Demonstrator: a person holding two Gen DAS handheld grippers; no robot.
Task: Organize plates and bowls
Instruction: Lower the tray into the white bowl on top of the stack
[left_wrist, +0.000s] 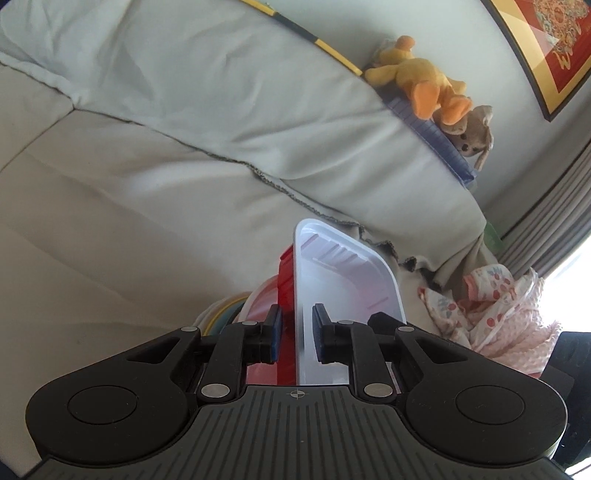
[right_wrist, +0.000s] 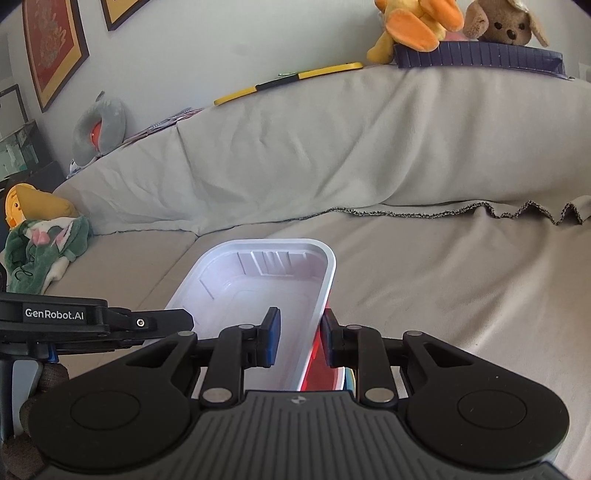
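A white rectangular tray (left_wrist: 343, 280) with a red outer wall (left_wrist: 286, 280) is held over the sofa seat. My left gripper (left_wrist: 297, 332) is shut on one long wall, one blue pad on the red outside and the other inside. My right gripper (right_wrist: 300, 338) is shut on the opposite rim of the tray (right_wrist: 258, 284). The left gripper's black housing (right_wrist: 66, 317) shows at the tray's far side in the right wrist view. Beneath the tray sit a pinkish round bowl (left_wrist: 260, 302) and yellow and teal plate rims (left_wrist: 225, 310), mostly hidden.
A grey-covered sofa (right_wrist: 443, 277) fills both views. Plush toys (left_wrist: 424, 81) sit on a blue box on its backrest. A pink spotted cloth (left_wrist: 498, 314) lies at one end. At the other are a green cloth (right_wrist: 40, 247), a yellow toy and a grey neck pillow (right_wrist: 99, 125).
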